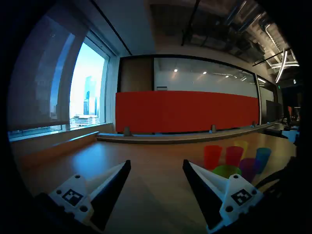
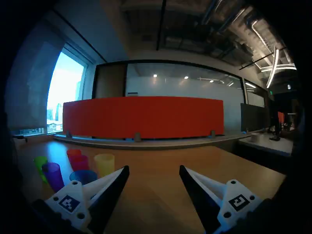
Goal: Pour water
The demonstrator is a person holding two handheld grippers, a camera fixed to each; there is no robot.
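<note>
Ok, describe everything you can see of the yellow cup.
The yellow cup looks like a plain translucent plastic tumbler, tapering toward its base. It stands upright, mouth up, on the wooden table, at the edge of a cluster of coloured cups, beside the pink cup and beyond the blue cup. Its contents can't be told. The open right gripper is clear of it.

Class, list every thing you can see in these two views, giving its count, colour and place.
Wooden table: one; brown; foreground.
Translucent plastic cups: six; red, pink, yellow, blue, purple, green; clustered on the table.
Partition panel: one; red; along the table's far edge.
Window: one; bright; left of the panel.
Left gripper: one; white and black; open, over the table.
Right gripper: one; white and black; open, over the table.
</note>
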